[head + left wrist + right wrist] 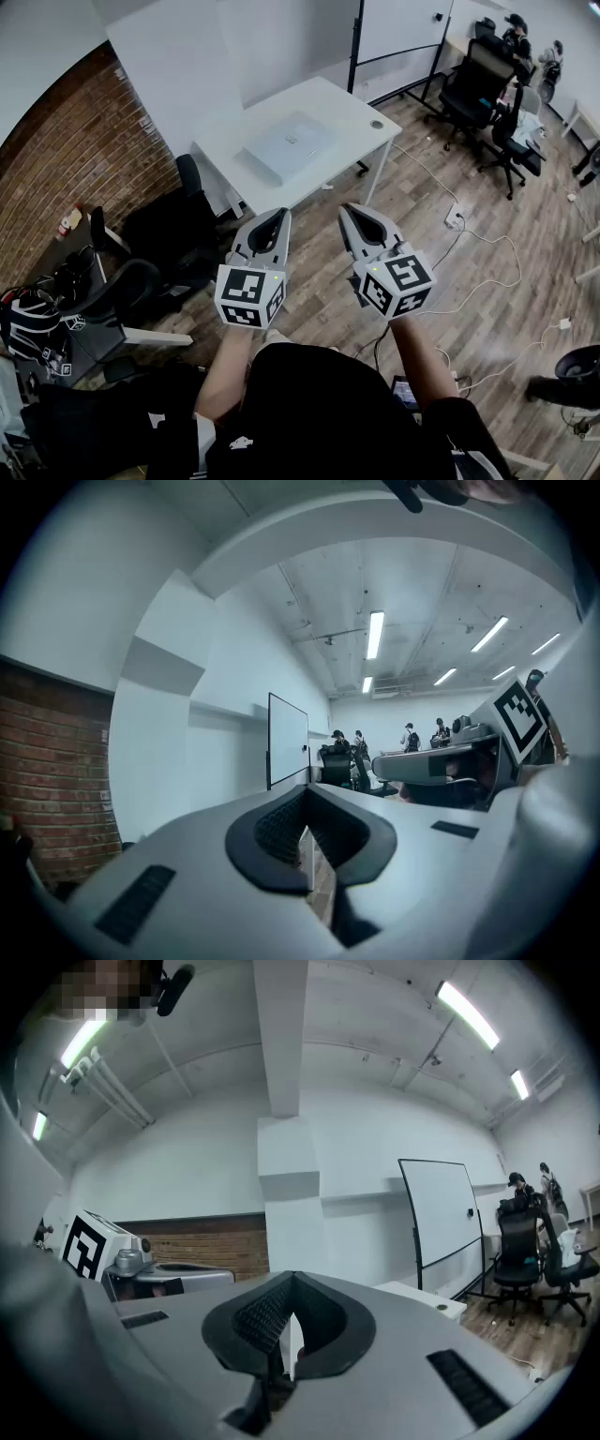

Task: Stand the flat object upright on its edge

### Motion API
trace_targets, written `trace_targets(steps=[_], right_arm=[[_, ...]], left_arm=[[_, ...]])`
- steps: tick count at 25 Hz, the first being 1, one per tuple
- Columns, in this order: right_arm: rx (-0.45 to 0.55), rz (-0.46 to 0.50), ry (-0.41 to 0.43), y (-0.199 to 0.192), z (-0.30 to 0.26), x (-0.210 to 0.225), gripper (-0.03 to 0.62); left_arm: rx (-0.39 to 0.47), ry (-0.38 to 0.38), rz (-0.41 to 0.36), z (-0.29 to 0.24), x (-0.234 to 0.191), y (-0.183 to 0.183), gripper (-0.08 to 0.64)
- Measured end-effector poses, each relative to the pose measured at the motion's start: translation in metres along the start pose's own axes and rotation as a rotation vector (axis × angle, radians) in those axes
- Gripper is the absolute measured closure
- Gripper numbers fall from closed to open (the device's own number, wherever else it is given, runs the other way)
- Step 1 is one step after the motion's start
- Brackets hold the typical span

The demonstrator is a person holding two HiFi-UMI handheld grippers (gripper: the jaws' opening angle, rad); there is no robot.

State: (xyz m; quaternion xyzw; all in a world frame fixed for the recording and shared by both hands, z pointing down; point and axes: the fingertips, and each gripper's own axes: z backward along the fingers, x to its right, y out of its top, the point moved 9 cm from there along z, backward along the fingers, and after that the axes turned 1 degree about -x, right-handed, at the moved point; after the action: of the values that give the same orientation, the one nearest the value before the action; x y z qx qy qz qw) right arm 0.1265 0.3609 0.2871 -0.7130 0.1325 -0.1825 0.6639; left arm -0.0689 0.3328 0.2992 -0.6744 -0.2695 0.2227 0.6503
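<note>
You are holding the left gripper [279,217] and the right gripper [351,210] level and side by side in front of your chest, and both are keeping their jaws pressed together with nothing between them. The flat white object [289,145] is lying flat near the middle of the desk [342,105] ahead of you, well apart from both grippers, and neither gripper is reaching over the desk.
</note>
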Motion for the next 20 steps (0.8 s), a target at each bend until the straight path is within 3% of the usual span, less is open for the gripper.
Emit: trace_targets(steps=[20], right_arm=[[-0.019, -0.028, 0.008, -0.013, 0.014, 0.017, 0.552]], left_arm=[[-0.042, 0.002, 0.009, -0.006, 0.018, -0.006, 0.551]])
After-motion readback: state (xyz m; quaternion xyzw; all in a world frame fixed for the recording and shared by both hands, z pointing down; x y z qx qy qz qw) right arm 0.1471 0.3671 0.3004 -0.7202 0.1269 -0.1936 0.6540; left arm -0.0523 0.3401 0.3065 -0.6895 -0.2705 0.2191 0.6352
